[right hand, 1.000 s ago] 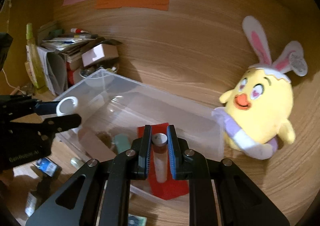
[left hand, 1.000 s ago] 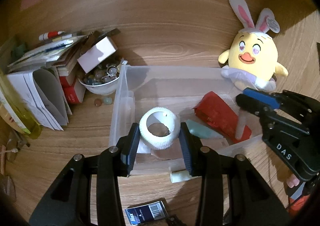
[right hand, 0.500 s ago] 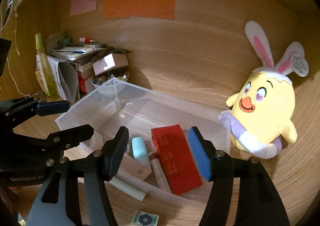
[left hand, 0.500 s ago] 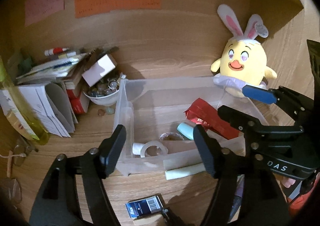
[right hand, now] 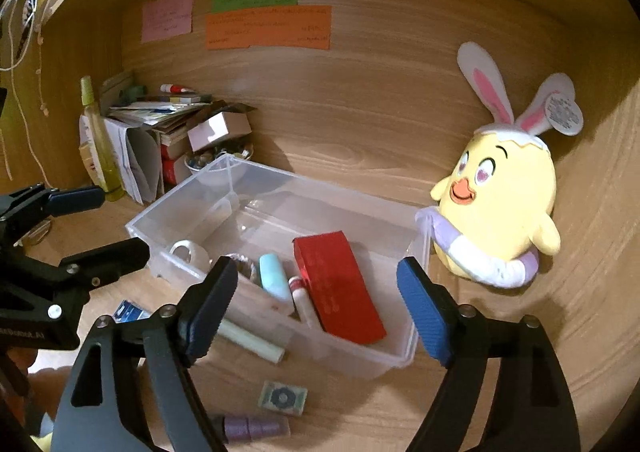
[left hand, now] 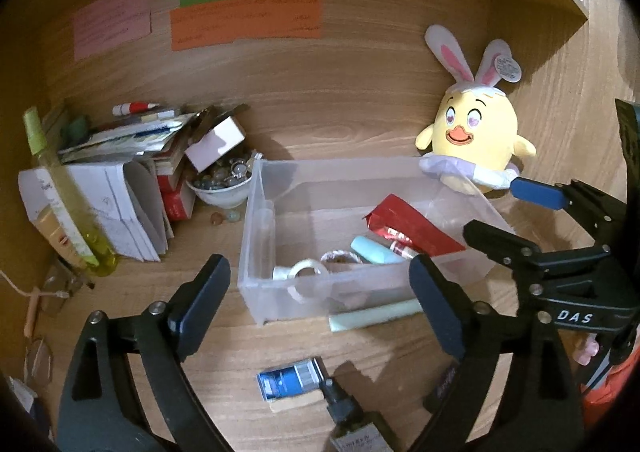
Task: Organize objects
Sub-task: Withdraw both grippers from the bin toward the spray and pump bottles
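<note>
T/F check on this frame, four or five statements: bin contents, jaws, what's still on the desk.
1. The white tape roll lies inside the clear bin. True.
2. The right gripper is clamped on the glue stick. False: its jaws stand open with nothing held; the glue stick lies in the bin beside the red packet.
3. The left gripper has open jaws and holds nothing. True.
4. The yellow plush chick sits inside the bin. False: it sits outside, at the bin's far right corner.
5. A pale green stick lies on the desk outside the bin's front wall. True.
</note>
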Available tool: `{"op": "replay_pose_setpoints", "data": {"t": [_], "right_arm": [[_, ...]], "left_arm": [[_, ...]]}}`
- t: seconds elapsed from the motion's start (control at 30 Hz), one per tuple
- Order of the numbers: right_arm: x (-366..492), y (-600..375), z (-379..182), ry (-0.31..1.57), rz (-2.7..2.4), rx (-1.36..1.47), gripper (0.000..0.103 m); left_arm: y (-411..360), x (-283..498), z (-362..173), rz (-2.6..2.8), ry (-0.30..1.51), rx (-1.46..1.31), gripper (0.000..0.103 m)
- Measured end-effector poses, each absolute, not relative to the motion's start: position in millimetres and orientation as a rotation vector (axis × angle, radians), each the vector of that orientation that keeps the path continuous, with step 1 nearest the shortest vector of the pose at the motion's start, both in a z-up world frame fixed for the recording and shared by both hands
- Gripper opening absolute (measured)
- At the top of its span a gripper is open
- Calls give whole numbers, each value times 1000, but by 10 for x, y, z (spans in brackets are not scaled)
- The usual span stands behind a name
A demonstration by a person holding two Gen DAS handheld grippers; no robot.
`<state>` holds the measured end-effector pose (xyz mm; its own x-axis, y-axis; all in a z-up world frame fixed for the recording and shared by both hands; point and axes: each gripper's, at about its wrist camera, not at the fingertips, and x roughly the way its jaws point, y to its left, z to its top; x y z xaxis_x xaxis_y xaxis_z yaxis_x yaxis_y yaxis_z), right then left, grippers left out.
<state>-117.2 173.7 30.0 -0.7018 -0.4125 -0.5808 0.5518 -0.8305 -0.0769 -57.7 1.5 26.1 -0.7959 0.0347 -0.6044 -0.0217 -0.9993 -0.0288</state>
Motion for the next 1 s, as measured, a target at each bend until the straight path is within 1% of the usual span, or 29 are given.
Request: {"op": "replay_pose_setpoints", "data": {"t": [0.4, 0.73, 1.0], "right_arm": [[-893, 1912, 171, 322, -2433, 826, 83], [-756, 2064, -109, 292, -2383, 957, 83], [-701, 1968, -371, 238, -2287, 1080, 83]], "left_arm": [[-35, -334, 69, 2936, -88, -1093, 92], [0, -114, -167, 2895, -93, -1201, 92], [56, 3, -399, 2847, -104, -1283, 92]]}}
